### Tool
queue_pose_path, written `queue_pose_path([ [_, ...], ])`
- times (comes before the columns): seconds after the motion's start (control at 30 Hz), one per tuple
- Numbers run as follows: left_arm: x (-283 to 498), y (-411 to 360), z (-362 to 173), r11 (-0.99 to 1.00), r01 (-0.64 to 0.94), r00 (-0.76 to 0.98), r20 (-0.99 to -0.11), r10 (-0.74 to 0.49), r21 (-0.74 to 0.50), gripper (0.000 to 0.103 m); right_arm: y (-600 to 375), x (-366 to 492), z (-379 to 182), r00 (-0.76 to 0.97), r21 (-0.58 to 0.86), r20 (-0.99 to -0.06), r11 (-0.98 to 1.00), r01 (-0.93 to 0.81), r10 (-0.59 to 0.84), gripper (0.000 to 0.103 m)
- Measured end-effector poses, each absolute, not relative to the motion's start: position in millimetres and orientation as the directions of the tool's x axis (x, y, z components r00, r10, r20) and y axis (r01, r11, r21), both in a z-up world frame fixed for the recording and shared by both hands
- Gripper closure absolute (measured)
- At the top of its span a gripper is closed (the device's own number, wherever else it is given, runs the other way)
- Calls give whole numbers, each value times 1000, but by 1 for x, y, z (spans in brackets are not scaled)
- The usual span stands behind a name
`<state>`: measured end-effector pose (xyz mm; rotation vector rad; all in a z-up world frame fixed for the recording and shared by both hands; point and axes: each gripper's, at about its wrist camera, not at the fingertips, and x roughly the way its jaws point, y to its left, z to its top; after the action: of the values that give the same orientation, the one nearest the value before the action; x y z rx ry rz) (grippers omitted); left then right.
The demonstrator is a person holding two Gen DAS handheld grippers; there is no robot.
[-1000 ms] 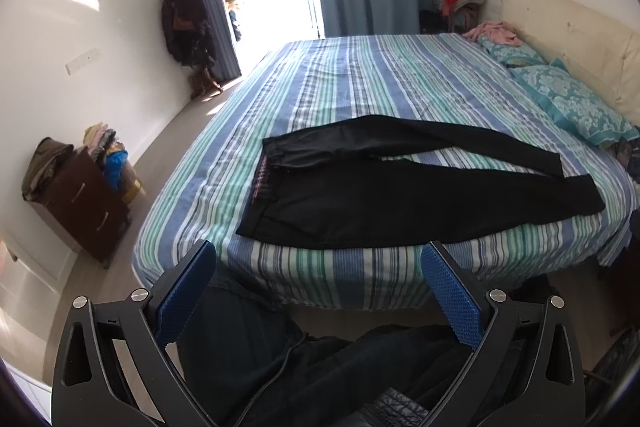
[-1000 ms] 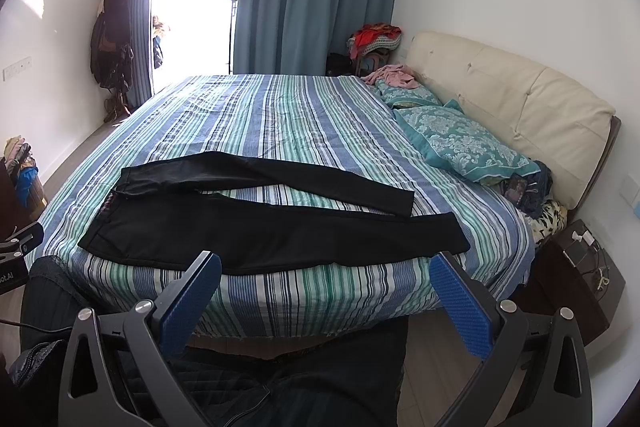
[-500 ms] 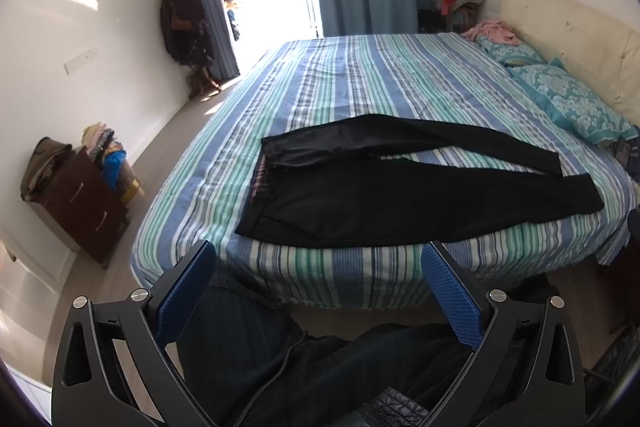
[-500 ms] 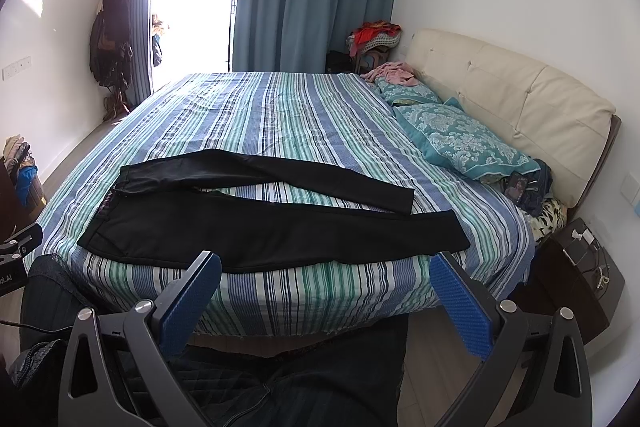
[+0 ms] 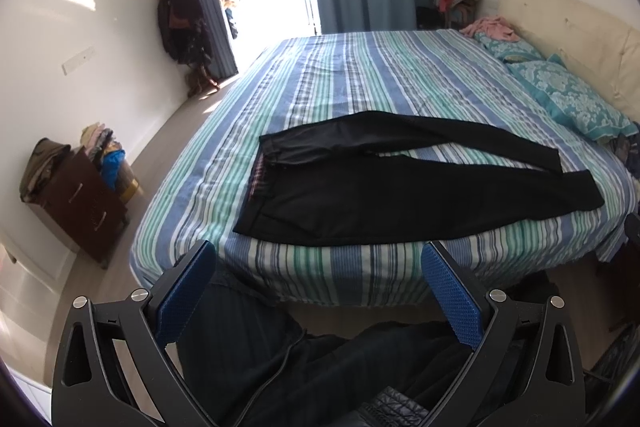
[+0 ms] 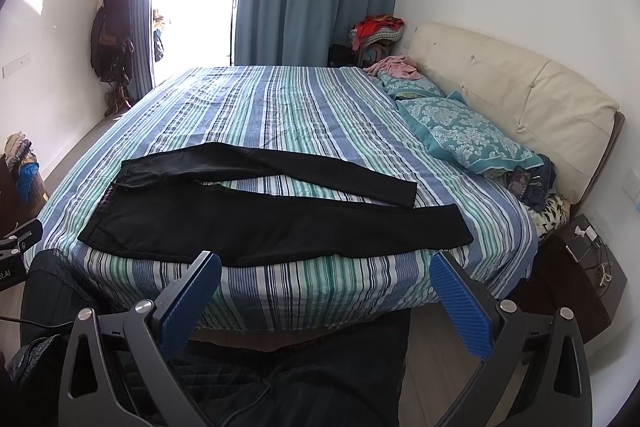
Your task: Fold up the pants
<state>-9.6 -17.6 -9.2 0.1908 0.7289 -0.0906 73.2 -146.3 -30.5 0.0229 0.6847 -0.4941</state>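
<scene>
Change since earlier: almost nothing; both views sit as they did a second ago, and the pants lie as before.
Landmark: striped bed [image 5: 360, 75], with blue, green and white stripes.
Pants [image 5: 400, 195]: black, spread flat on the bed near its front edge, unfolded. Waistband toward the bed's left side, both legs running to the right; the farther leg angles away from the nearer, leaving a wedge of bedspread between them.
Left gripper [image 5: 318, 291]: blue-padded fingers spread wide, holding nothing. It hovers off the bed's front edge, apart from the pants, which lie beyond and above its fingertips.
Right gripper [image 6: 326, 293]: fingers likewise spread wide and empty, off the bed's front edge, the pants [image 6: 280, 219] beyond it, not touched.
Person: dark-clothed legs [image 5: 304, 359] show below the grippers, in front of the bed.
Pillows [image 6: 464, 131]: teal patterned, at the bed's right side against a cream headboard [image 6: 516, 99].
</scene>
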Motion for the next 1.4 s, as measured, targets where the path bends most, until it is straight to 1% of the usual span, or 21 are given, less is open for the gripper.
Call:
queue_pose_path([
  [0.5,-9,-17,-9,978,150,741,-671,-16,142,0,-144,77,-30,658,-160,-612,884,439,-438,0],
  [1.4,-7,-15,-11,978,151,734,-679,-16,140,0,-144,78,-33,663,-153,-613,888,434,-430,0],
])
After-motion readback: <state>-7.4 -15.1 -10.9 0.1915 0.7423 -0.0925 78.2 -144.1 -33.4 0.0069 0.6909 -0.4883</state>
